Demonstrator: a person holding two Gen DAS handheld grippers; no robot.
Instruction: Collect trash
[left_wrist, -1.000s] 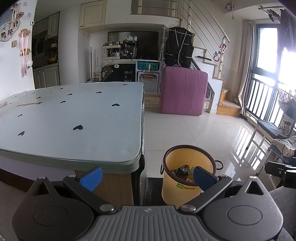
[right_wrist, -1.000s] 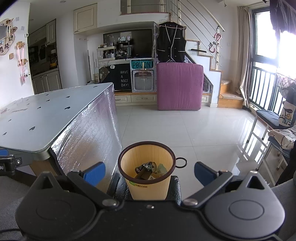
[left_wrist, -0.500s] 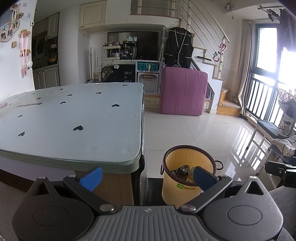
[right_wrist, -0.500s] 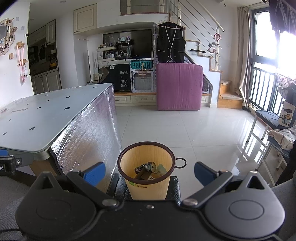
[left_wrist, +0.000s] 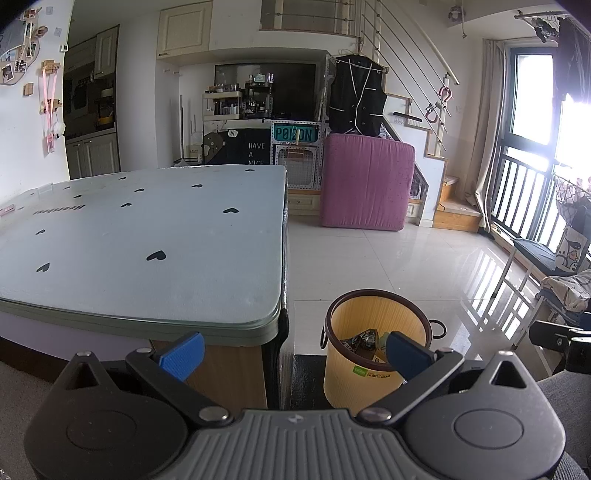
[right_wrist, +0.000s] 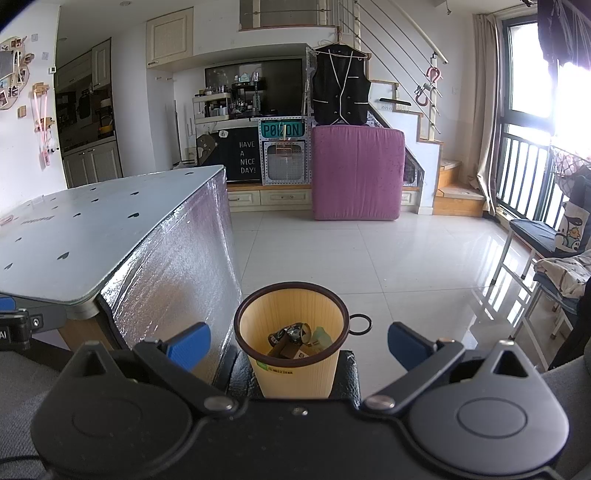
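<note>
Trash (right_wrist: 295, 338) (crumpled wrappers and a flattened carton, as far as can be made out) lies at the bottom of a yellow bin (right_wrist: 293, 365) with a dark rim, which stands on the tiled floor (right_wrist: 388, 258) just beside the corner of a pale surface (left_wrist: 147, 251) printed with small black hearts. From the right wrist view the right gripper (right_wrist: 298, 341) hangs over the bin with its blue-tipped jaws spread wide and nothing between them. The left gripper (left_wrist: 293, 352) sits near the surface's front edge, jaws equally wide and empty, its right finger overlapping the bin (left_wrist: 365, 369) in its view. Farther off, a pink cushion (right_wrist: 356, 173) leans upright by the staircase, a black vest (right_wrist: 340, 90) hanging above it.
</note>
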